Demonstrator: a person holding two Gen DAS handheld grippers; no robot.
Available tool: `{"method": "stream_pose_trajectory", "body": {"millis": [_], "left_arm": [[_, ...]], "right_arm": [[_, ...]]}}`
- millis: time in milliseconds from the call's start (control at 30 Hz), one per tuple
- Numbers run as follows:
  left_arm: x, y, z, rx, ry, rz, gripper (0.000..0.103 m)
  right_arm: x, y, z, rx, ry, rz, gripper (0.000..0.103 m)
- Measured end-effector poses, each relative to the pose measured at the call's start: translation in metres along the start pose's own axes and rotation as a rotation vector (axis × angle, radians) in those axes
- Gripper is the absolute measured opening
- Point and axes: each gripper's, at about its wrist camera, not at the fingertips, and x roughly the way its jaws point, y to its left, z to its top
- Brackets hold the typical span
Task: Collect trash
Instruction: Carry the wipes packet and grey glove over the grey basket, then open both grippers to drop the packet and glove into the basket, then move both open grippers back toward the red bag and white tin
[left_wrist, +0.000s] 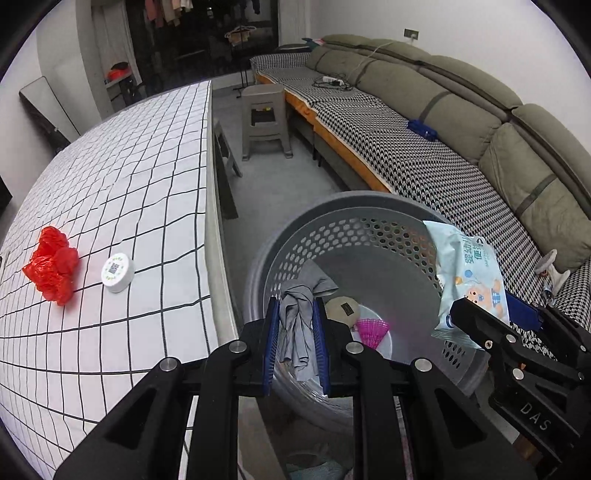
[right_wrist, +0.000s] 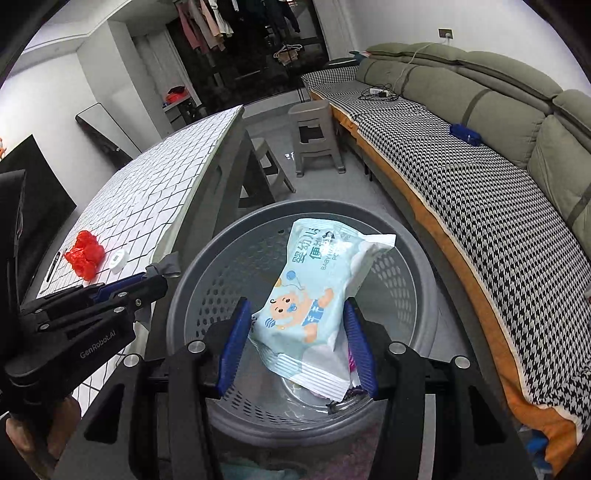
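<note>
two pieces hang over the round grey perforated plastic basket (right_wrist: 192, 295): left gripper (left_wrist: 295, 332) pinches a limp grey cloth scrap (left_wrist: 297, 325), light; right gripper (right_wrist: 295, 343) clamps a soft, slippery pale-blue wipes pack (right_wrist: 314, 295) mid-body

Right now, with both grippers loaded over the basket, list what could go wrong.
1. The left gripper holds the grey cloth near the basket rim on the table side; released here, it might drape over the rim or fall outside.
2. The wipes pack in the right gripper is broad and tilted, so it may catch on the basket wall.
3. The red plastic bag and white round disc on the table could be overlooked.
</note>
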Motion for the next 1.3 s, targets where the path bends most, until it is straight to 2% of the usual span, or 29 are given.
{"method": "stream_pose_trajectory", "body": {"millis": [200, 300, 367, 433, 700, 900, 1300], "left_arm": [[0.006, -0.005, 0.004, 0.003, 0.01, 0.009, 0.02], [0.007, -0.005, 0.004, 0.004, 0.009, 0.015, 0.032], [0.005, -0.005, 0.004, 0.003, 0.002, 0.021, 0.052], [0.002, -0.004, 0.005, 0.001, -0.014, 0.027, 0.061], [-0.003, -0.002, 0.004, -0.005, -0.024, 0.025, 0.063], [-0.008, 0.003, 0.003, -0.018, -0.039, 0.026, 0.071], [-0.029, 0.031, -0.007, -0.066, -0.078, 0.044, 0.072]], "right_arm": [[0.001, -0.009, 0.001, 0.014, -0.009, 0.004, 0.053], [-0.001, -0.012, 0.001, 0.026, -0.027, 0.01, 0.071], [-0.004, -0.014, 0.001, 0.04, -0.045, 0.017, 0.071], [-0.005, -0.015, 0.001, 0.045, -0.047, 0.018, 0.071], [-0.005, -0.012, 0.002, 0.038, -0.045, 0.017, 0.071], [-0.009, -0.008, 0.002, 0.032, -0.053, 0.016, 0.071], [-0.017, 0.017, 0.001, -0.008, -0.075, 0.025, 0.071]]}}
